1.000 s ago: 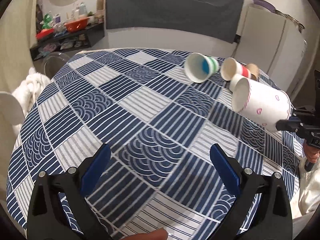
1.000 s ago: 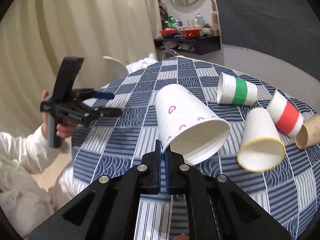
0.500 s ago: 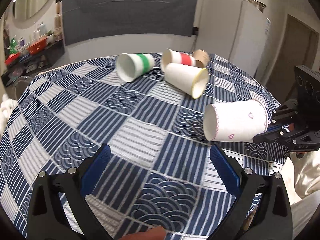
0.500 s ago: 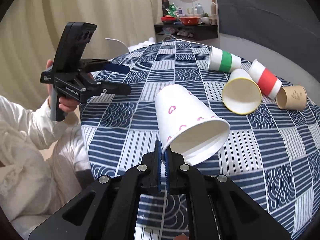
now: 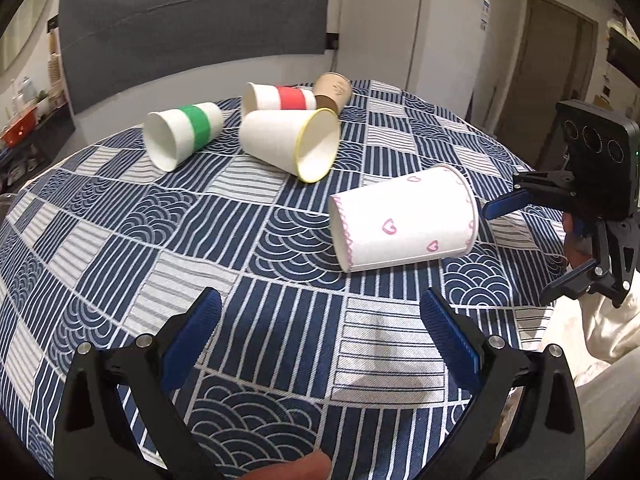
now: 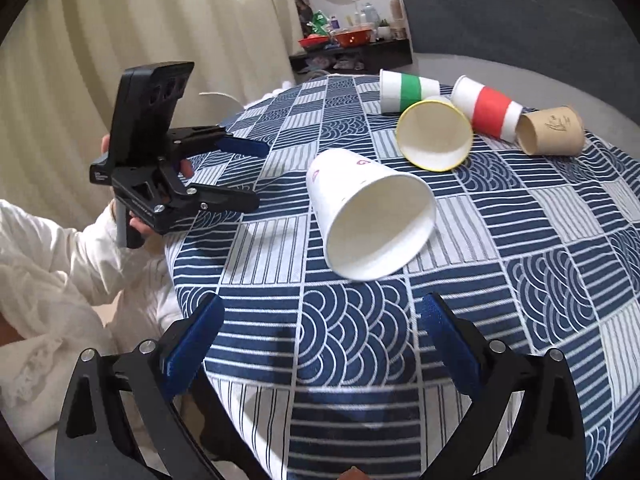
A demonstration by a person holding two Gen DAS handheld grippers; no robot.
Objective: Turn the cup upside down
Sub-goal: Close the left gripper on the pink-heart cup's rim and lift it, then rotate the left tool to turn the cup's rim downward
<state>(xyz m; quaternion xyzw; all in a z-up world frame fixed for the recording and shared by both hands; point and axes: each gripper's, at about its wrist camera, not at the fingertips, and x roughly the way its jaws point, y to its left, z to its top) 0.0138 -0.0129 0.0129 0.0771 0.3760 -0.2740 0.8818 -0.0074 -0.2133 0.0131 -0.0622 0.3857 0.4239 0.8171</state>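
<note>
A white paper cup with pink hearts point(image 5: 404, 220) lies on its side on the blue patterned tablecloth point(image 5: 240, 240), its mouth toward my right gripper. In the right wrist view the cup point(image 6: 368, 216) shows its open mouth just ahead of my right gripper point(image 6: 320, 344), which is open and empty. My left gripper point(image 5: 320, 332) is open and empty, a short way in front of the cup's side. The right gripper also shows in the left wrist view point(image 5: 520, 248), open beside the cup's mouth. The left gripper shows in the right wrist view point(image 6: 248, 176), open.
Several other cups lie on their sides further back: a green-banded one point(image 5: 184, 136), a yellow-rimmed one point(image 5: 292, 144), a red-banded one point(image 5: 280, 98) and a brown one point(image 5: 332, 90). The table edge point(image 6: 176, 256) runs close to both grippers. A white fridge point(image 5: 408, 28) stands behind.
My right gripper has opened and let go of the heart cup's rim; the cup now lies on the cloth. The right gripper has drawn back. The left gripper has swung right toward the cup.
</note>
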